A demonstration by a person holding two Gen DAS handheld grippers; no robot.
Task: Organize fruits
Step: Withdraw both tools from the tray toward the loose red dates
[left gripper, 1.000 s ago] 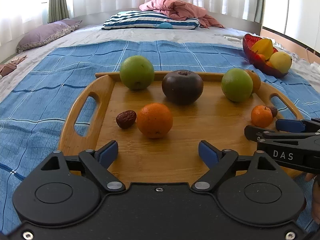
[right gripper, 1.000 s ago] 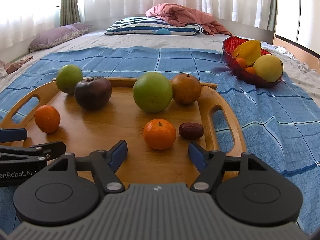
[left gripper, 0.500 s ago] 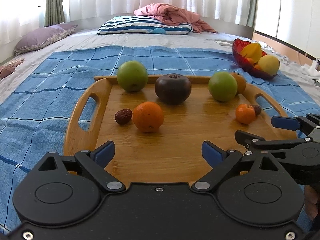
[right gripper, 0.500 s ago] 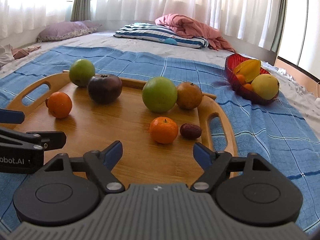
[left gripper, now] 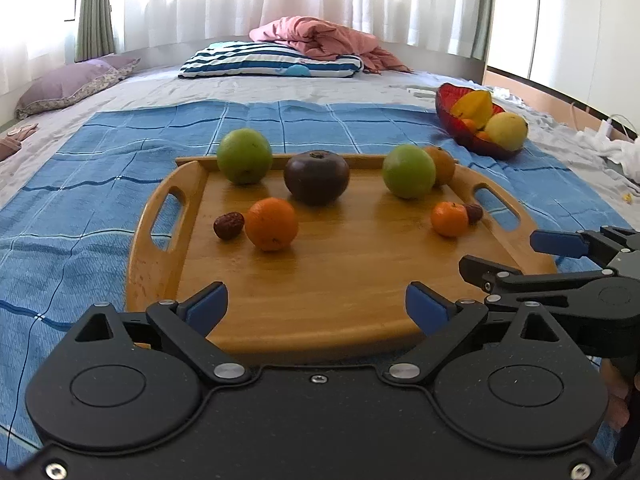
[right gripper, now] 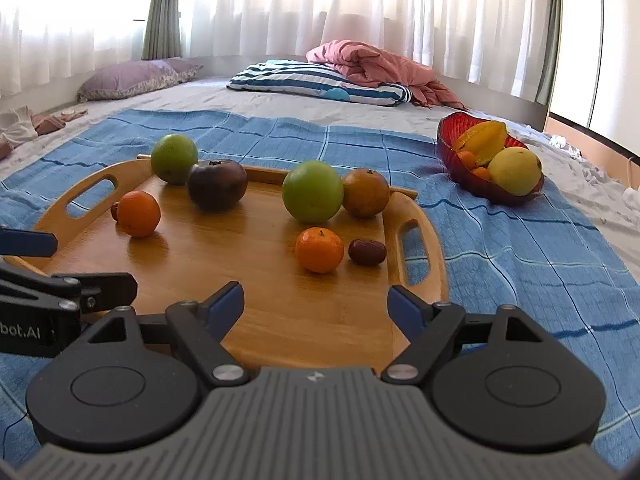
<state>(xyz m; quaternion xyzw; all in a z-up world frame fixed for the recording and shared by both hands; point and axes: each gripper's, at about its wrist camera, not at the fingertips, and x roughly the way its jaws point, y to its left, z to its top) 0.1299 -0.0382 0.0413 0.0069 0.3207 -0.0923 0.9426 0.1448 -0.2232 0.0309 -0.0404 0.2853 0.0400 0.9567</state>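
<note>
A wooden tray (left gripper: 340, 312) lies on a blue blanket and carries two green apples (left gripper: 244, 155) (left gripper: 408, 176), a dark purple fruit (left gripper: 316, 177), a brownish fruit (right gripper: 366, 192), an orange (left gripper: 271, 223), a mandarin (right gripper: 319, 249) and two dates (left gripper: 228, 225) (right gripper: 367, 252). My left gripper (left gripper: 316, 307) hangs over the tray's near edge, its jaws opening with nothing between them. My right gripper (right gripper: 316, 304) is open and empty, near the tray's right front corner. Each gripper shows at the side of the other's view.
A red bowl (right gripper: 452, 152) with a star fruit, a yellow fruit and small oranges sits on the blanket at the far right. A striped pillow (left gripper: 272, 60) and a pink quilt (left gripper: 332, 38) lie at the head of the bed, a purple pillow (left gripper: 68, 86) at the left.
Both grippers have drawn back from the fruits and risen a little, so the whole tray shows. Both pairs of jaws have spread wider. No fruit has moved.
</note>
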